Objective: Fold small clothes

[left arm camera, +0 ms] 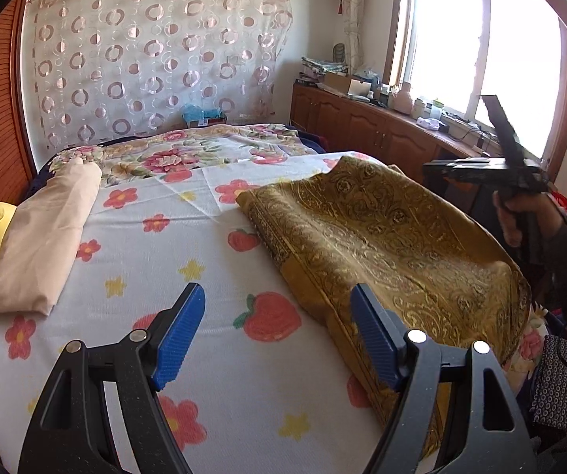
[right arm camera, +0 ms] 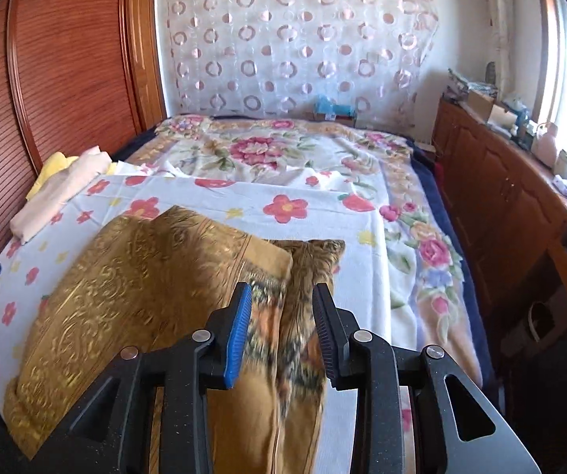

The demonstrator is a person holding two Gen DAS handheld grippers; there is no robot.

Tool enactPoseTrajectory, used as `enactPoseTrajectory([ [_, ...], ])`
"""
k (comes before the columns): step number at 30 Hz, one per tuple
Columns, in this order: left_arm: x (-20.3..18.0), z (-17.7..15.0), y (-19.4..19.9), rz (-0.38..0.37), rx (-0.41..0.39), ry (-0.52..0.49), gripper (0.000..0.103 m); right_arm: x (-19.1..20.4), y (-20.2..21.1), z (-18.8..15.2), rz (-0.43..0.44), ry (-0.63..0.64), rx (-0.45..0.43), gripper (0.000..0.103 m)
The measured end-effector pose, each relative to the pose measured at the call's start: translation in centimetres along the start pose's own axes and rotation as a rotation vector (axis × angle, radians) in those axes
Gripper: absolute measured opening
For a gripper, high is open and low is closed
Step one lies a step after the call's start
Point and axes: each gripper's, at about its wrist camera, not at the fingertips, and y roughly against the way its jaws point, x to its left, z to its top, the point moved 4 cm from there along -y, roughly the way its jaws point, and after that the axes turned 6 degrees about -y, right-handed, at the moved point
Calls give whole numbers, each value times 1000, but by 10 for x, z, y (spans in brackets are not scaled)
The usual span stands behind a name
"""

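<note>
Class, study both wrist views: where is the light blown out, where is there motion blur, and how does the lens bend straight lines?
Left wrist view: the window is blown out white, and the cabinet edge curves. Right wrist view: the gold cloth is smeared by motion blur near the right gripper, and the wooden headboard bows outward.

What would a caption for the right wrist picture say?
Right claw open above a folded golden cloth on a flowered bed sheet.
</note>
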Motion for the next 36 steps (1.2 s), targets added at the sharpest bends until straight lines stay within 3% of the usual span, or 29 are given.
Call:
enactPoseTrajectory([
  [6,-2,-2,-2,-7,1,8,77,-3,-49,21,34,-49,105,33],
  [9,-1,-6,-4,-8,9,12,77,-2,-64,20,67,-57,165,39],
  [12,0,-8,-4,-12,10,25,77,0,-62,21,72,-55,173,43],
  [15,1,-9,-5,-13,12,28,77,-1,-53,28,70,-43,123,43],
  [17,1,-10,-6,-15,16,31,77,5,-51,28,108,-43,144,43],
  [23,-1,-11,-5,-17,18,25,77,4,-61,24,90,-49,193,43],
  [24,-1,-12,-5,-17,18,25,77,3,-61,24,95,-52,193,40],
  [26,-1,-12,-5,-17,19,26,77,5,-58,24,108,-32,193,15],
  [28,-1,-12,-5,-18,20,26,77,7,-54,28,100,-1,179,3],
  [30,0,-12,-6,-18,21,27,77,3,-38,37,93,2,111,2],
  [33,-1,-12,-6,-21,21,27,77,-16,-14,52,15,-53,-7,2],
  [36,-3,-10,-9,-25,23,19,77,-35,-10,57,-89,-107,-26,2],
])
